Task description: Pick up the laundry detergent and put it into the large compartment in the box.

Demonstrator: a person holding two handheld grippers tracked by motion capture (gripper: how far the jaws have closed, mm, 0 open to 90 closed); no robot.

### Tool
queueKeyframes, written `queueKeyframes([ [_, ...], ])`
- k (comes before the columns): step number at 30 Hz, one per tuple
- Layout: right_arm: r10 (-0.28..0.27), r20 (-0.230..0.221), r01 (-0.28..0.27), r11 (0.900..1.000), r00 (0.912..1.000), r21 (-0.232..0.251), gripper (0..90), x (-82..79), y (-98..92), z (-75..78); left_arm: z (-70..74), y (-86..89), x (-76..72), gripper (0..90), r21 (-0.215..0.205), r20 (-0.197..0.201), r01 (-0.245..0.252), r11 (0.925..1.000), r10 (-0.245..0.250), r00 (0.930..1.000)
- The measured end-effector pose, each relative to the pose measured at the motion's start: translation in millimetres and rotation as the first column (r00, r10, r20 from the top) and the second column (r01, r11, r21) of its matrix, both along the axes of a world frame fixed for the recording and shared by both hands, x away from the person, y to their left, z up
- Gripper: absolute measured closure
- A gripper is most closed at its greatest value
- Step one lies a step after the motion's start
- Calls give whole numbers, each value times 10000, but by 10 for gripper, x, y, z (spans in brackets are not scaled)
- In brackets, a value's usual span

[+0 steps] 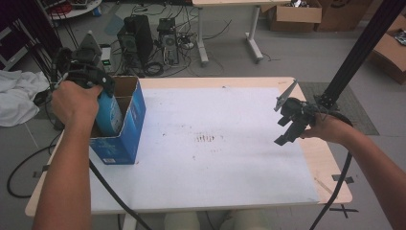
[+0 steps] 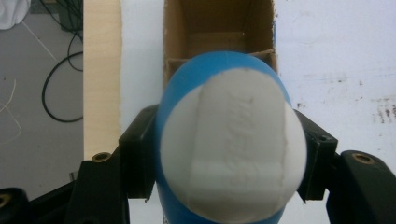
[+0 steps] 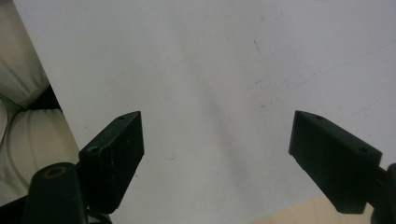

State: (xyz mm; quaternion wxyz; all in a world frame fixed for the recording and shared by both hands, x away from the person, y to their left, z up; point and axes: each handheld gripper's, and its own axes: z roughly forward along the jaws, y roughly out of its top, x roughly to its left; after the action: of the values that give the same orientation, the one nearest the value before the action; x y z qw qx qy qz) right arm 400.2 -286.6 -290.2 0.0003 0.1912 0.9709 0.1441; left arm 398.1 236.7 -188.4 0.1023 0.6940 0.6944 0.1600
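A blue bottle (image 1: 109, 115) with a white cap (image 2: 231, 149) stands partly inside an open blue cardboard box (image 1: 125, 136) at the table's left side. My left gripper (image 1: 88, 72) is shut on the bottle near its top; in the left gripper view both jaws press against its sides above the box's brown inside (image 2: 217, 28). My right gripper (image 1: 288, 127) hovers open over the right part of the white table (image 1: 215, 143), with nothing between its fingers (image 3: 116, 154).
The table's wooden edge (image 1: 330, 172) runs along the right and front. A black post (image 1: 359, 48) rises at the far right. White cloth (image 1: 16, 98) lies left of the table. Computer towers (image 1: 139, 40) and cardboard boxes (image 1: 294, 14) stand on the floor behind.
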Motion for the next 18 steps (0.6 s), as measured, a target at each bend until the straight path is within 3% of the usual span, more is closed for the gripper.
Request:
queueKeyframes([
  [18,-73,-72,73,10000,9999,-16,181,7,-20,-29,-587,-3,40,381,25,-406,342,9994,-341,9986],
])
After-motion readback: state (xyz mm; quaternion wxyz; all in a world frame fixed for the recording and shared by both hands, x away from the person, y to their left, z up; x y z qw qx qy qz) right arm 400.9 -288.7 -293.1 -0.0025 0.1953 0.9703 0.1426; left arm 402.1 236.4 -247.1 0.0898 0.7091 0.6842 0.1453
